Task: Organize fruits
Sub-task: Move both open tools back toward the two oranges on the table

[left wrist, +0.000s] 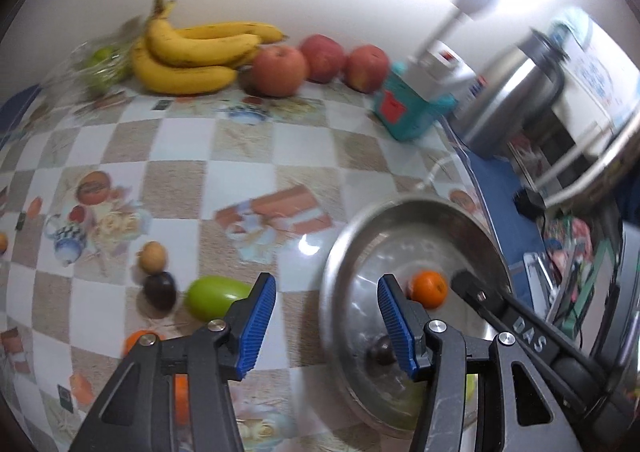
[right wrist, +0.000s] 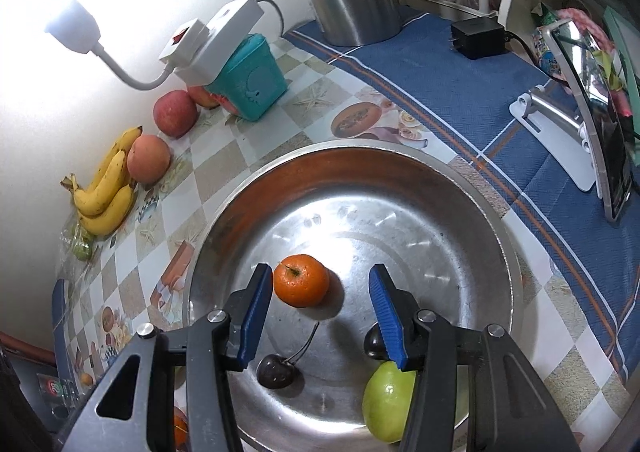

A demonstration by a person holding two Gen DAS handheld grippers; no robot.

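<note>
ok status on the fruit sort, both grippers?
Left gripper open, empty, over table beside steel bowl. Right gripper open, empty, above bowl. Orange, cherries, green fruit in bowl; green fruit and small ones on table. Nothing blocking.

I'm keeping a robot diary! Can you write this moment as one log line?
left gripper: open, empty | right gripper: open, over metal bowl | in bowl: tangerine, cherry, green fruit

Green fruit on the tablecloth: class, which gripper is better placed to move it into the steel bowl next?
Probably left. The left gripper is open, with the green fruit just beside its jaws; the right gripper hovers open over the steel bowl.
</note>
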